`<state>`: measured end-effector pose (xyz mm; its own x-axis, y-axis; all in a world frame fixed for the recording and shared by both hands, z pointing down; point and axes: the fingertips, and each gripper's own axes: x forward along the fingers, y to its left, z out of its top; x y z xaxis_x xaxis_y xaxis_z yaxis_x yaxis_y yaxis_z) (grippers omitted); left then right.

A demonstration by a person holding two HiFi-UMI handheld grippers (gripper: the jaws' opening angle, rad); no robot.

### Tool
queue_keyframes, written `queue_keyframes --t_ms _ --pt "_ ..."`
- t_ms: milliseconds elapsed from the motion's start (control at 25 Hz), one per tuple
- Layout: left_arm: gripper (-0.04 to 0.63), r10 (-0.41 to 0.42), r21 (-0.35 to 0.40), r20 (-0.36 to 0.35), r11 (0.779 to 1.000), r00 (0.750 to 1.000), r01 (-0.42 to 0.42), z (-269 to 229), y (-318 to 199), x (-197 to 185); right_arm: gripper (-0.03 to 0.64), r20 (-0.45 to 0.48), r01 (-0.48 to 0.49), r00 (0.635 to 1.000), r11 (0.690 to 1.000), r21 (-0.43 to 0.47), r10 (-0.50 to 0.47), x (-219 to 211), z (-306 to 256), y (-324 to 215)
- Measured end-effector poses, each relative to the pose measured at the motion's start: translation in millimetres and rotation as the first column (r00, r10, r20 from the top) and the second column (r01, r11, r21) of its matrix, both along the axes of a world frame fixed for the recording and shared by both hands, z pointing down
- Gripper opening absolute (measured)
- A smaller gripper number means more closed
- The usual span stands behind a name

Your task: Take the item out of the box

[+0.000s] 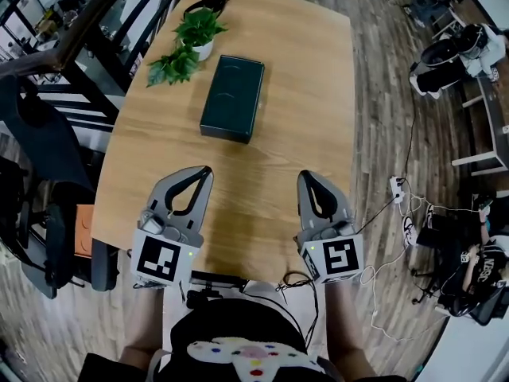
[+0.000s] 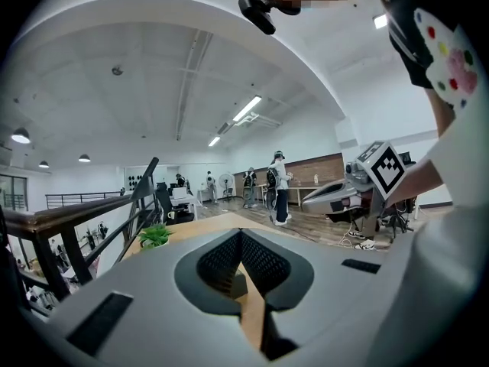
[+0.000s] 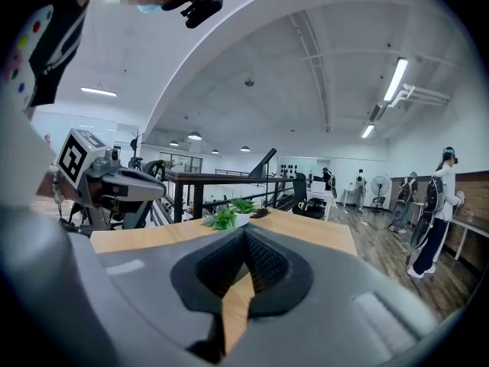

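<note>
Left tongs (image 1: pixel 205 170) and right tongs (image 1: pixel 305 176) are pressed together, empty; the box (image 1: pixel 232 98) toward the counter's (image 1: pixel 306 94) far edge looks stiff, slick: take its long sides.

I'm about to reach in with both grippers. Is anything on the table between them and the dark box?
Nothing visible: bare table lies between the left gripper, the right gripper and the dark box. The potted plants stand beyond it, far left.

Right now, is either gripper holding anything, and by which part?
Nothing is held. The left gripper and right gripper are both shut and empty, short of the box, which lies closed on the table.
</note>
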<state>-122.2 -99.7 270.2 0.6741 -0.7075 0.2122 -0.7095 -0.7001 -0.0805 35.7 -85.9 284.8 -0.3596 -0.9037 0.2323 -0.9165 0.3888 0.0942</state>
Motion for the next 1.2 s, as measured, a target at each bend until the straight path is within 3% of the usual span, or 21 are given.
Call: queue_keyframes --t_ms 520,720,800,1200 --pt "0.005 0.065 -0.001 0.027 0.998 0.998 -0.065 30.5 -55.5 5.1 0.009 -0.024 -0.008 1.000 0.999 -0.031 0.007 -1.9 30.2 -61.5" --pt "0.005 0.060 -0.022 0.015 0.998 0.998 -0.059 38.5 -64.3 9.4 0.008 -0.029 0.002 1.000 0.999 -0.049 -0.004 -0.7 38.8 -72.2" --pt "0.005 0.056 -0.027 0.014 0.998 0.998 -0.056 41.8 -68.2 11.5 0.057 -0.028 0.018 0.999 0.998 -0.062 -0.019 -0.2 44.3 -76.5" --pt "0.005 0.015 -0.033 0.039 0.999 0.999 -0.014 57.5 -90.4 20.3 0.078 -0.011 0.070 0.997 0.992 -0.101 -0.071 9.8 72.3 -112.7"
